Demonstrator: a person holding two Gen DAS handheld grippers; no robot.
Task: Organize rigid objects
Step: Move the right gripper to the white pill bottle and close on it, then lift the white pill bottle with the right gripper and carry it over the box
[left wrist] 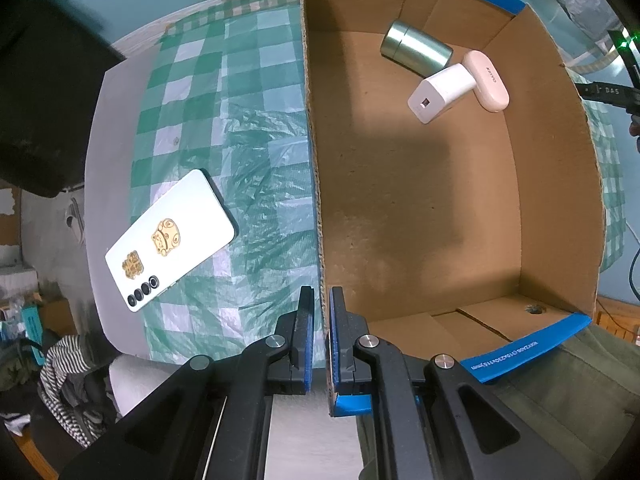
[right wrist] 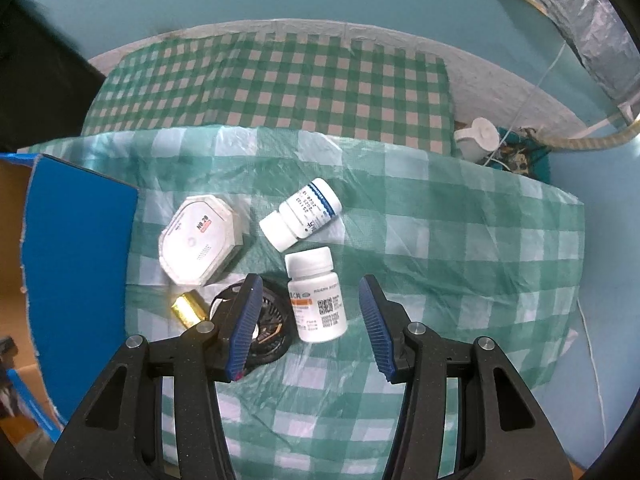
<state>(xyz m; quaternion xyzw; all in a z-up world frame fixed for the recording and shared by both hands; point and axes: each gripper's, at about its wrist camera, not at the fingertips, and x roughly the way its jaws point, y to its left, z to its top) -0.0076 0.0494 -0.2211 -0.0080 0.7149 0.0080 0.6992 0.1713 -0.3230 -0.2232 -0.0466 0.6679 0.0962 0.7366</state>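
White pill bottle (right wrist: 316, 296), orange-labelled and lying on its side with the cap pointing away, is seen between the spread fingers of the right gripper (right wrist: 310, 330), which are open partway and not touching it. It is judged light, stiff and smooth-sided — likely to roll, so it would best be taken across the middle of its round body, away from the cap. A second white bottle (right wrist: 300, 214) lies just beyond it, an octagonal white box (right wrist: 200, 240) to the left, and a black round fan (right wrist: 256, 320) and a small gold block (right wrist: 188, 310) close beside the left finger. Everything rests on a crinkled, glossy green-checked plastic cloth (right wrist: 460, 260) — a slippery surface, it is judged. The left gripper (left wrist: 320, 320) is clamped shut on the near wall of a cardboard box (left wrist: 552, 184), where a metal tin (left wrist: 416, 50), a white charger (left wrist: 440, 92) and a pale pink case (left wrist: 490, 80) already lie. A white phone (left wrist: 172, 240) lies face down outside the box. Teal walls are seen behind.
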